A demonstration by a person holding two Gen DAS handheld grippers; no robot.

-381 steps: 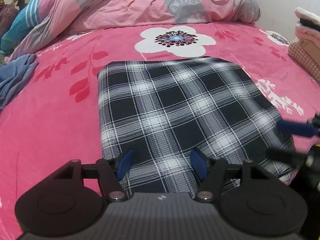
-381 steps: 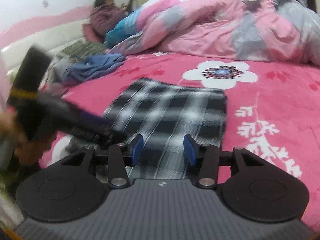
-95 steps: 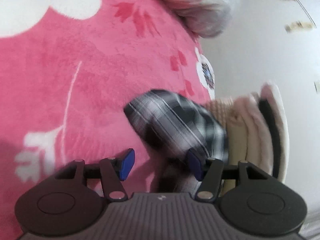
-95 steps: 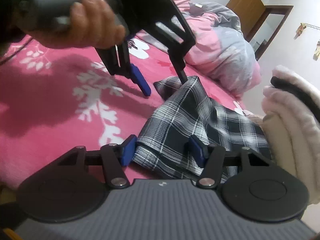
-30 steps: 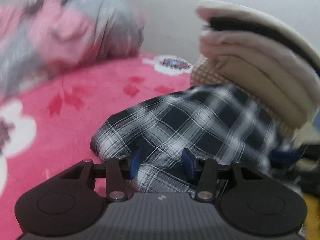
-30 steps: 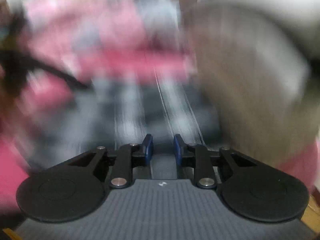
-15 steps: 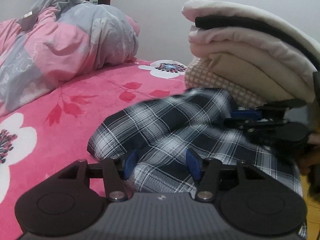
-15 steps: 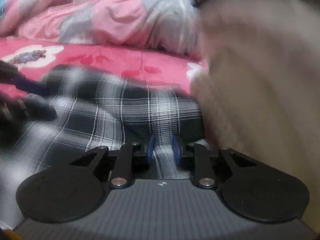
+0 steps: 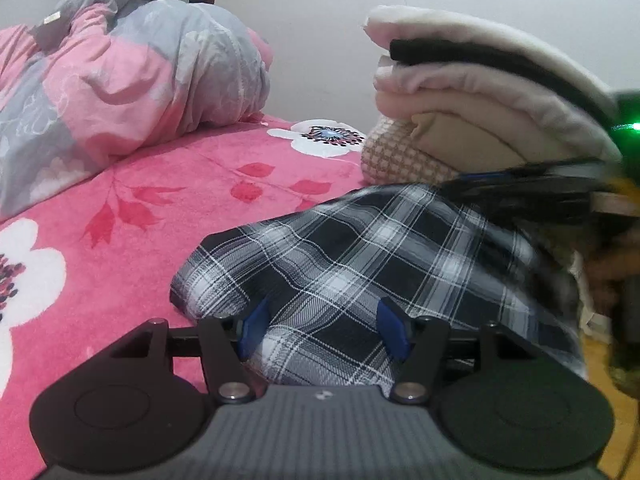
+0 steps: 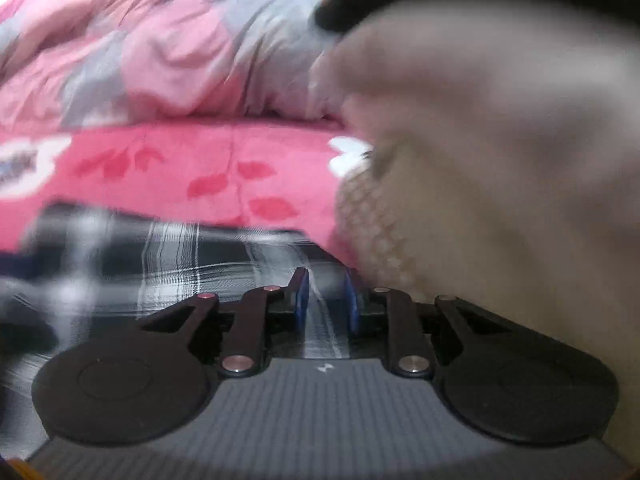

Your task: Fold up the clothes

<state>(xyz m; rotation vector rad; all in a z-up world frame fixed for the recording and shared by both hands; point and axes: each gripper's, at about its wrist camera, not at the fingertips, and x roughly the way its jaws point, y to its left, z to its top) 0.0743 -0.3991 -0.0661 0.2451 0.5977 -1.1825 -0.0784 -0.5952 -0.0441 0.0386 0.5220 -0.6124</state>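
A folded black-and-white plaid garment [image 9: 360, 252] lies on the pink floral bedcover [image 9: 120, 264], up against a stack of folded clothes [image 9: 472, 120]. My left gripper [image 9: 322, 326] is open at the garment's near edge; the cloth lies loose between its blue pads [image 9: 252, 326]. In the right wrist view, my right gripper [image 10: 324, 300] is shut on a narrow fold of the plaid garment [image 10: 180, 256], right beside the stack [image 10: 500, 168]. From the left wrist view the right gripper [image 9: 520, 190] shows as a dark blur, raising the garment's far right corner at the foot of the stack.
A rumpled pink and grey duvet [image 9: 120, 80] is heaped at the back left of the bed. A white wall stands behind the stack. The bed's edge and yellow floor [image 9: 600, 364] lie at the right, where a blurred hand [image 9: 612, 272] holds the right gripper.
My left jaws have widened and let go of the plaid's near edge. The right gripper, still pinching the cloth, has risen with the far corner toward the stack.
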